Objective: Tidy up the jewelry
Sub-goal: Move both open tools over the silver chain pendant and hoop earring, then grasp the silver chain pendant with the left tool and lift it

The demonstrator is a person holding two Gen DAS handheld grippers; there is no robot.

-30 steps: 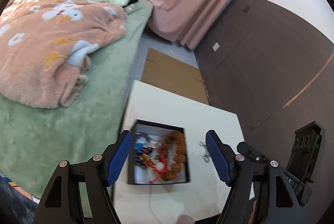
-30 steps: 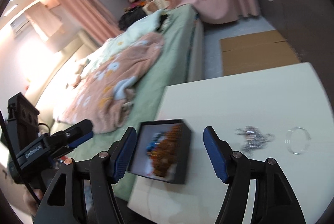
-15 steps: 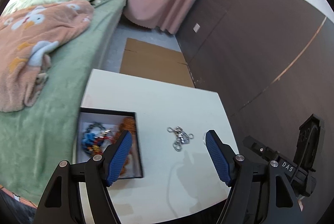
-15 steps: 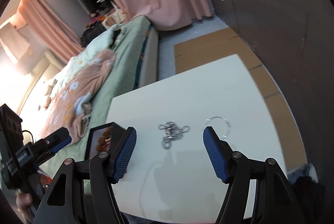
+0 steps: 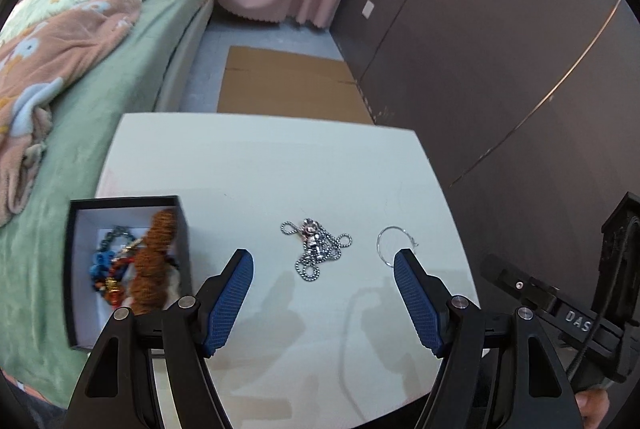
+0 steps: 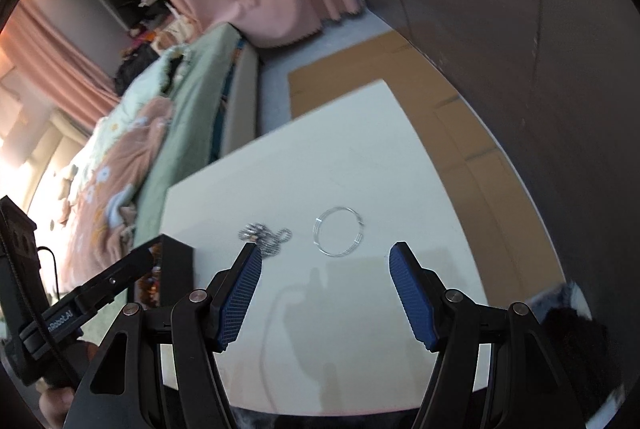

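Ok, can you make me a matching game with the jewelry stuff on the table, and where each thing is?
Things:
1. silver ball chain
2. thin silver hoop
3. brown bead bracelet
4. black box

Places:
A. inside the box
B. loose in the middle of the white table
C. on the table's edge beside the bed
D. loose on the table, on the wall side of the chain

Pairs: 1-B, 2-D, 3-A, 4-C

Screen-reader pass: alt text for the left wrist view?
Open left gripper hovers over a white table, framing a tangled silver chain, with a wire hoop to its right. A black box of beads sits at the table's left edge, beside a bed.
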